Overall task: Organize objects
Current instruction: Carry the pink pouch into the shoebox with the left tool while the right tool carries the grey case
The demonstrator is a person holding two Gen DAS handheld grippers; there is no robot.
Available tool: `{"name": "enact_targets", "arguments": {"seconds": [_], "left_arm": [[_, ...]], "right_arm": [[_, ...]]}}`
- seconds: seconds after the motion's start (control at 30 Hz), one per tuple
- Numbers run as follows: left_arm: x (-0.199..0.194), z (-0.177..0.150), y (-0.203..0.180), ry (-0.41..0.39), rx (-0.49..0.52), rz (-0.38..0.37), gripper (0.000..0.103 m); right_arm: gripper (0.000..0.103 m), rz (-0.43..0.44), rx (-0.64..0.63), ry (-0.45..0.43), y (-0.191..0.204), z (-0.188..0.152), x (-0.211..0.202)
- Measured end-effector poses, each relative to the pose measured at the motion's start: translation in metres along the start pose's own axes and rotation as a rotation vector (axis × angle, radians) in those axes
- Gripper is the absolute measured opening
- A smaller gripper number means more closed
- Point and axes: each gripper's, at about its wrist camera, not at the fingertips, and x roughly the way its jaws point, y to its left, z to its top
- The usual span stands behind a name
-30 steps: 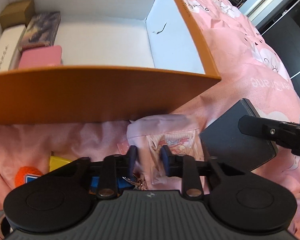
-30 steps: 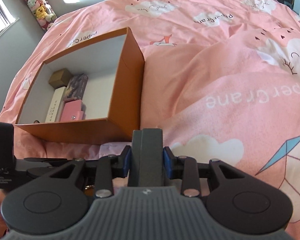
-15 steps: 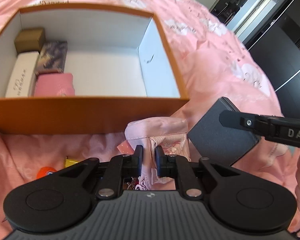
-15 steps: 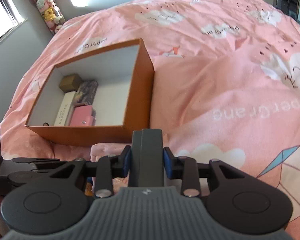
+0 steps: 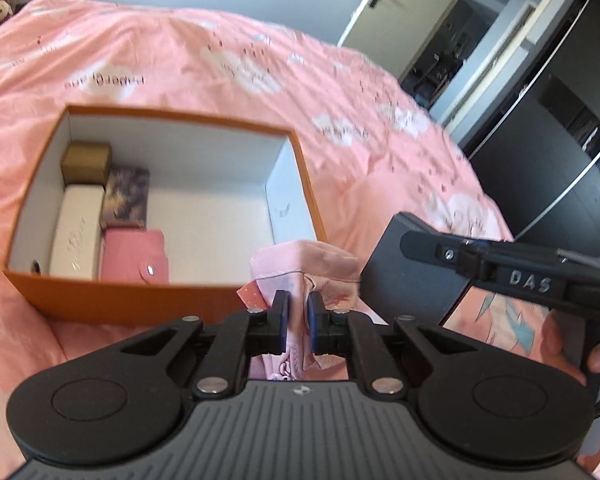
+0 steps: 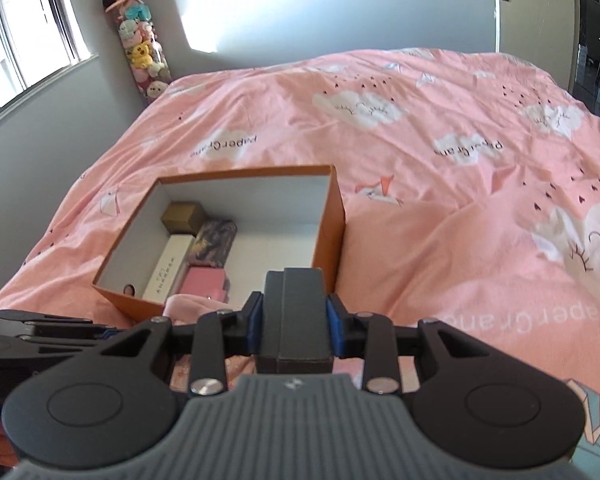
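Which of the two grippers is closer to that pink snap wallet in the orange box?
Left. The left gripper hangs near the pink wallet; the right gripper is further right.

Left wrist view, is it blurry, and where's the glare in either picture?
Left wrist view: motion smear softens the bedspread and doorway, while the orange box and left gripper stay fairly sharp. Right wrist view: sharper overall, a blown-out sunlit patch on the wall, fisheye bending the window frame.

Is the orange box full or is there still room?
Partly full. The orange box holds small items along its left side, like the pink wallet; the white floor to their right is bare.
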Motion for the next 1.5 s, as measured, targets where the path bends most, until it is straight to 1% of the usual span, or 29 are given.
{"name": "enact_targets", "arguments": {"seconds": [0.07,0.2,0.3,0.4,0.5,0.63,0.73,0.83,0.97,1.13,1.23,1.3,1.5], "left_arm": [[-0.007,0.01,0.004,-0.021,-0.01,-0.011,0.01],[-0.018,0.029,0.013,-0.065,-0.017,0.006,0.01],[-0.024,0.047,0.024,-0.092,-0.029,0.001,0.01],[-0.024,0.065,0.038,-0.126,-0.037,0.034,0.01],[-0.011,0.081,0.053,-0.131,-0.046,0.068,0.01],[0.022,0.089,0.073,-0.086,-0.1,0.053,0.01],[0.049,0.085,0.085,-0.041,-0.138,0.033,0.01],[0.078,0.074,0.097,0.031,-0.187,0.019,0.01],[0.108,0.057,0.11,0.113,-0.194,0.047,0.01],[0.127,0.046,0.121,0.17,-0.196,0.063,0.01],[0.133,0.042,0.122,0.185,-0.164,0.087,0.01],[0.136,0.043,0.121,0.199,-0.136,0.089,0.01],[0.147,0.048,0.113,0.259,-0.002,0.104,0.01]], "right_arm": [[0.035,0.0,-0.01,-0.023,0.004,0.006,-0.001],[0.035,0.03,-0.008,-0.061,0.01,0.02,0.001],[0.035,0.045,-0.015,-0.088,0.016,0.03,0.003],[0.035,0.067,-0.009,-0.11,0.019,0.04,0.008],[0.035,0.081,0.027,-0.122,0.018,0.051,0.019],[0.035,0.083,0.09,-0.131,0.013,0.063,0.04],[0.035,0.091,0.121,-0.116,0.011,0.066,0.057],[0.035,0.082,0.131,-0.098,0.01,0.066,0.073],[0.035,0.074,0.153,-0.073,0.005,0.063,0.089],[0.035,0.077,0.149,-0.047,0.004,0.06,0.105],[0.035,0.085,0.151,-0.03,0.005,0.058,0.115],[0.035,0.09,0.154,-0.019,0.006,0.058,0.122],[0.035,0.09,0.177,-0.017,0.012,0.068,0.147]]}}
